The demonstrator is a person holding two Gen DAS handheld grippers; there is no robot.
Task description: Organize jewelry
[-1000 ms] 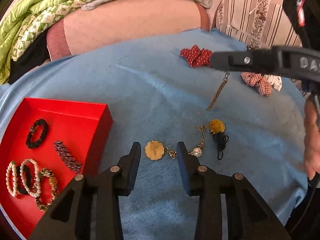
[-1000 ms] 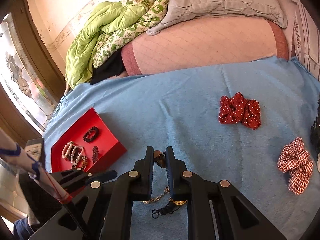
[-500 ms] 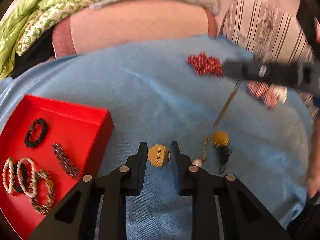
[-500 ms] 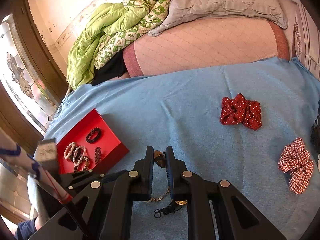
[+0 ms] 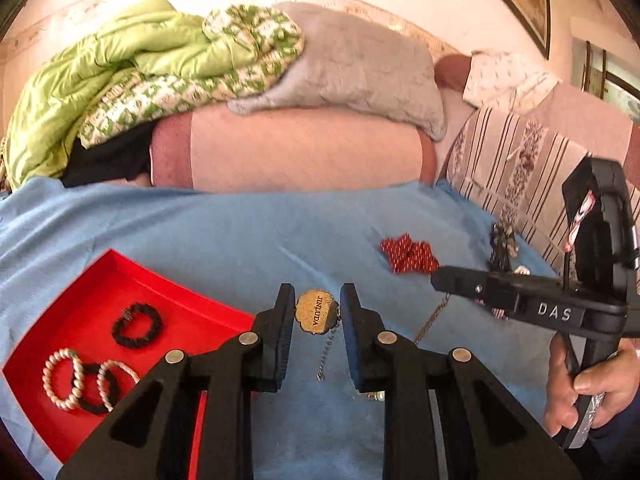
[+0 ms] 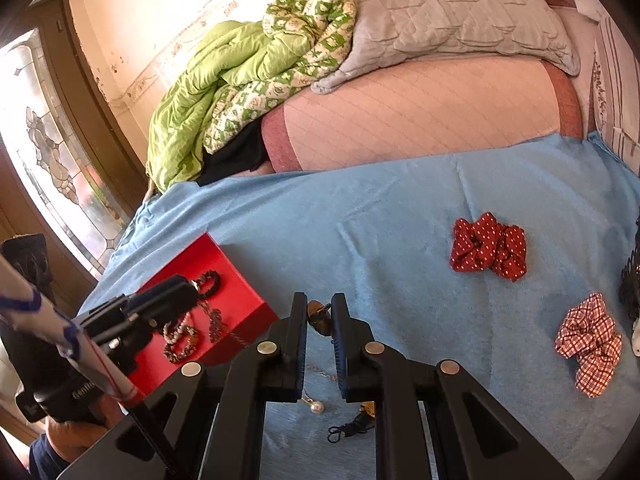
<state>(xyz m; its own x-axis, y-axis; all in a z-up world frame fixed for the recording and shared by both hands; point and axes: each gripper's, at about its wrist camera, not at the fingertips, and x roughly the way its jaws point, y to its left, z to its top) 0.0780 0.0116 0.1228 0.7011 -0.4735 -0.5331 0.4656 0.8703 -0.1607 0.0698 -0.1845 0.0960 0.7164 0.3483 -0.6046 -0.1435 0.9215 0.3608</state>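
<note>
Tongs on the left [image 5: 316, 312] have the gold scalloped pendant [image 5: 317, 311] sitting right between the tips, up off the blue bed cover [image 5: 240, 232]. There's a sliver of daylight on each side of the disc in the left wrist view, so honestly I can't tell if it's pinched or just hanging there with its chain [image 5: 329, 354] dangling straight down behind it.

Right tongs [image 6: 319, 316] are nearly shut on a darker oval piece [image 6: 318, 318], and a thin chain runs down under them, so both seem to hold ends of the same necklace, though I can't confirm that.

What matters for the next bit: the red tray [image 5: 120, 276] lies to the left of the left tongs, low and close, its near wall just beside the left finger. So the left hand is the nearer one by a long way. The necklace's long axis runs roughly left to right between the two tongs, pendant end toward the tray. My guess is the move goes pendant first, sideways over the wall, right end trailing.

Tray already holds a black bracelet [image 5: 137, 324] and pearl bracelets [image 5: 80, 380]. Pearl earring [image 6: 316, 407] and a black-tasselled charm [image 6: 356, 424] are on the cover below the right tongs.
</note>
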